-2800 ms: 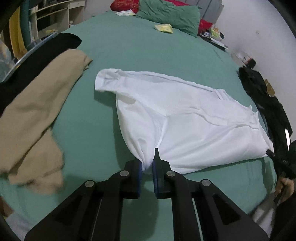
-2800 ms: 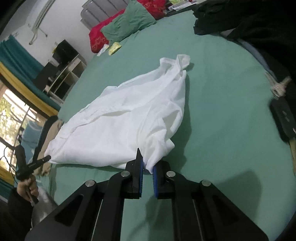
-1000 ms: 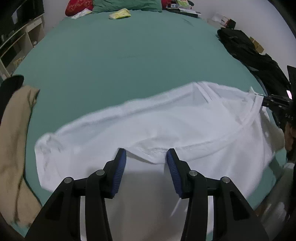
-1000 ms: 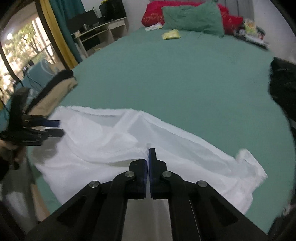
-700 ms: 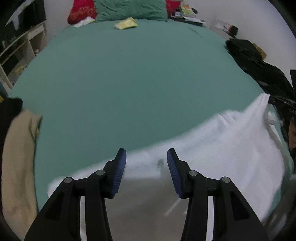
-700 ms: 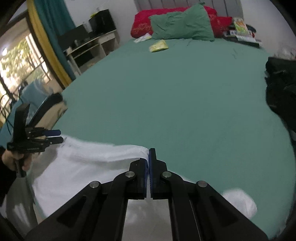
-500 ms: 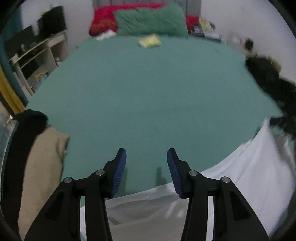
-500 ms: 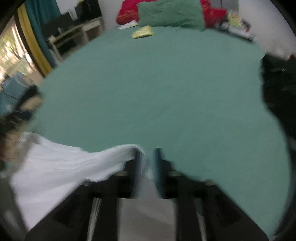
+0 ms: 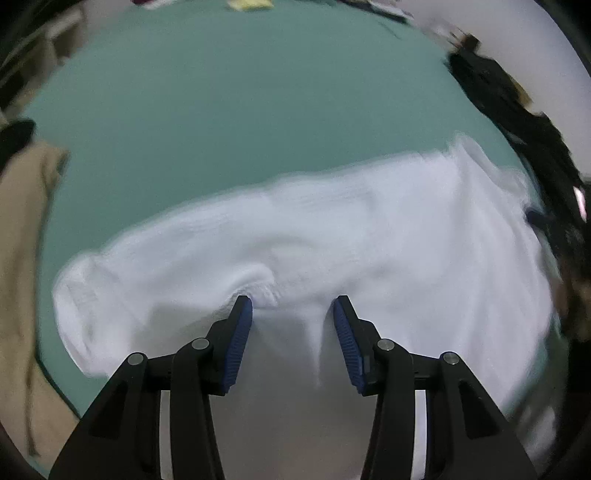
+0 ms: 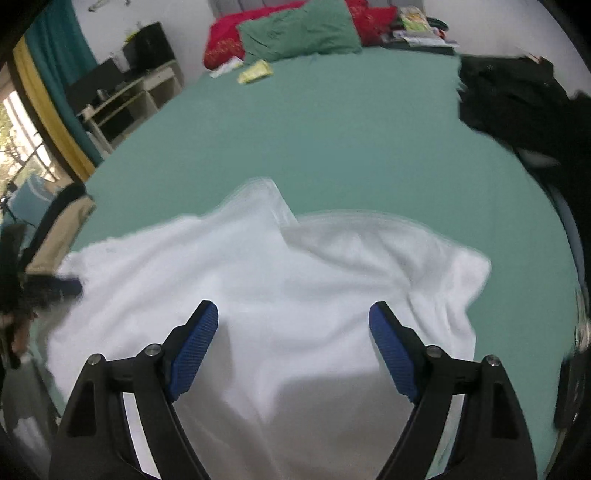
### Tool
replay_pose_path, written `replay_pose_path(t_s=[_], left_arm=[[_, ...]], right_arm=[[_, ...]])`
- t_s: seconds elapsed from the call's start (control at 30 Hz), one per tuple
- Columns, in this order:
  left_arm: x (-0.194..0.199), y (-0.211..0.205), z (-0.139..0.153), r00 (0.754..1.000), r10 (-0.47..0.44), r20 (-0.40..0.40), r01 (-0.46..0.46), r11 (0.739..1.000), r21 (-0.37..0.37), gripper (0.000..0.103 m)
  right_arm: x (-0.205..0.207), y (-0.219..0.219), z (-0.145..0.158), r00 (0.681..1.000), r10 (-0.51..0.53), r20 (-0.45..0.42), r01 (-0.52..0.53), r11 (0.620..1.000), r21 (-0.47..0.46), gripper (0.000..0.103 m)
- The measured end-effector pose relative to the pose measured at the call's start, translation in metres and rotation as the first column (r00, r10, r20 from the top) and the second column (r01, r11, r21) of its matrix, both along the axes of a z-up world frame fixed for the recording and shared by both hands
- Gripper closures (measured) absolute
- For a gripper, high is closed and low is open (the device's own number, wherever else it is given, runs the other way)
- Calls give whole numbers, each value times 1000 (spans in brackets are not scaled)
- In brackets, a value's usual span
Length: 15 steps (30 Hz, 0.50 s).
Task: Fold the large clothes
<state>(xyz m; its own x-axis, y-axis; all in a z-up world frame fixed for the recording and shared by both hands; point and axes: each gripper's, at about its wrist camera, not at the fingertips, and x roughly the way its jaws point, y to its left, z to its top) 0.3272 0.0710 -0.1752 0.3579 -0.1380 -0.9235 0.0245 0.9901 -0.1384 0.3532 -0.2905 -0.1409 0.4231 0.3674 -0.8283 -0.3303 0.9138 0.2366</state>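
Note:
A large white shirt (image 9: 332, 236) lies spread and rumpled across the near part of the green bed (image 9: 240, 110). It also shows in the right wrist view (image 10: 258, 280). My left gripper (image 9: 293, 304) is open just above the shirt's near edge, with cloth below the gap. My right gripper (image 10: 293, 310) is wide open and empty above the shirt's near right part. The left gripper shows blurred at the left edge of the right wrist view (image 10: 55, 286). Both views are motion-blurred.
A tan garment (image 9: 22, 240) over a black one lies at the bed's left edge. Black clothes (image 10: 517, 99) are heaped on the right side. A green pillow (image 10: 299, 31), a red pillow (image 10: 221, 48) and a yellow packet (image 10: 255, 74) lie at the far end. Shelves (image 10: 129, 96) stand on the left.
The shirt was lifted and swung, then dropped spread out on the bed. My right gripper went from shut on the shirt to wide open. My left gripper stayed open.

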Motion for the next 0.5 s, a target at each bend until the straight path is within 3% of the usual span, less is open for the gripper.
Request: replay_pose_path(t_s=[0.07, 0.13, 0.27, 0.33, 0.37, 0.47, 0.5], left_arm=[[16, 4, 4, 998, 20, 62, -25, 996, 82, 54], [33, 2, 7, 994, 10, 113, -36, 972, 234, 54], [59, 15, 17, 980, 35, 195, -105, 928, 357, 54], [56, 28, 24, 977, 69, 203, -137, 929, 345, 54], [50, 31, 29, 975, 83, 208, -145, 942, 303, 54], [34, 12, 33, 984, 32, 174, -50, 994, 99, 54], [24, 9, 30, 990, 1, 143, -9, 998, 57, 54]], right_arm=[[0, -3, -8, 1000, -18, -12, 17, 999, -34, 19], [1, -6, -12, 999, -35, -11, 34, 998, -54, 19], [4, -6, -6, 999, -32, -1, 32, 998, -61, 19], [5, -13, 0, 1000, -17, 16, 18, 997, -74, 19], [7, -14, 3, 1000, -11, 15, 12, 997, -73, 19], [23, -19, -2, 999, 16, -45, -16, 1000, 0, 19], [31, -21, -7, 995, 45, -84, -40, 997, 60, 19]])
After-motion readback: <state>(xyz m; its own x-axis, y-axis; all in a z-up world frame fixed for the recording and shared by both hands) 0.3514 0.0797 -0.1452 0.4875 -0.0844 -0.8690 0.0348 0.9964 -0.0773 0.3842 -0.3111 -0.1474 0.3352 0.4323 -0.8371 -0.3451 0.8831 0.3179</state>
